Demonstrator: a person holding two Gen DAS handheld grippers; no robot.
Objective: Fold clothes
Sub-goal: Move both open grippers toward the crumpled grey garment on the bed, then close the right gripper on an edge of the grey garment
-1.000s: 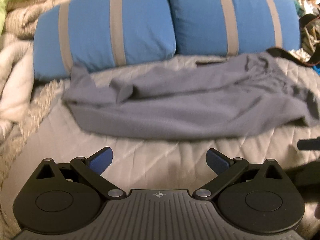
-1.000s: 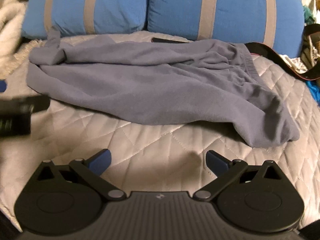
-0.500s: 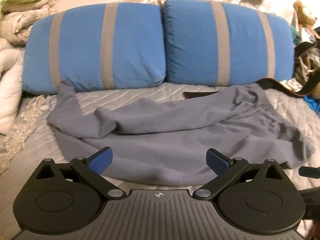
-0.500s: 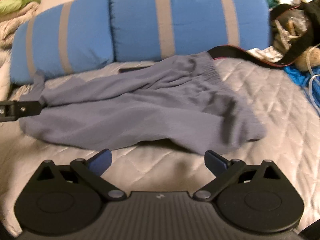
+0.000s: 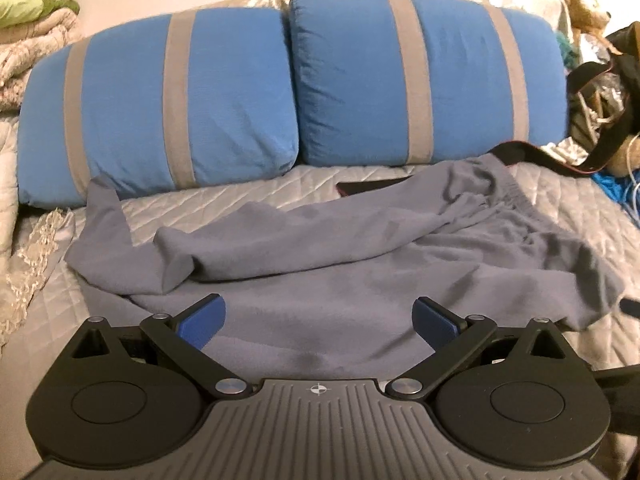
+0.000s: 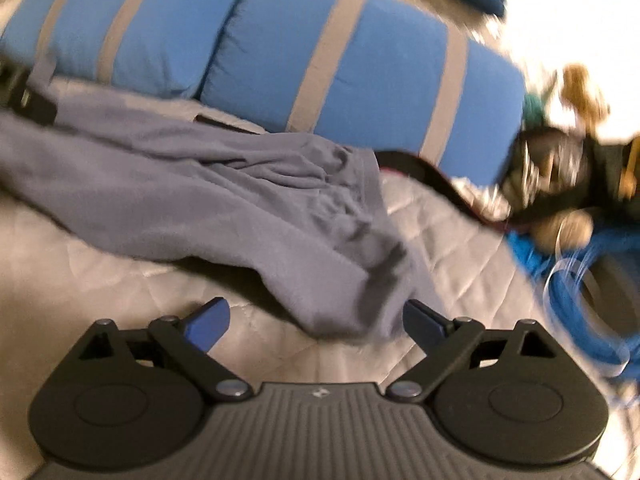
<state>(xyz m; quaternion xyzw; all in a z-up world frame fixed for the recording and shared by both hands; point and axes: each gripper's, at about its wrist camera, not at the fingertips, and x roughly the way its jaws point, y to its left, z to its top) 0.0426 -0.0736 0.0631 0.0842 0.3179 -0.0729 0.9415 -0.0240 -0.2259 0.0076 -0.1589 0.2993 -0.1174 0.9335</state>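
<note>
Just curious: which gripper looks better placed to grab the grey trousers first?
Probably the right gripper: its open jaws, just closing slightly, flank the near corner of the trousers. The left gripper, also open, faces flat cloth with no edge.

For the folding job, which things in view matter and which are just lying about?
Job:
- grey garment
- left gripper, open
- right gripper, open, just closing slightly

Lying about:
- blue striped pillows
- black strap
- blue cord
- stuffed toy
</note>
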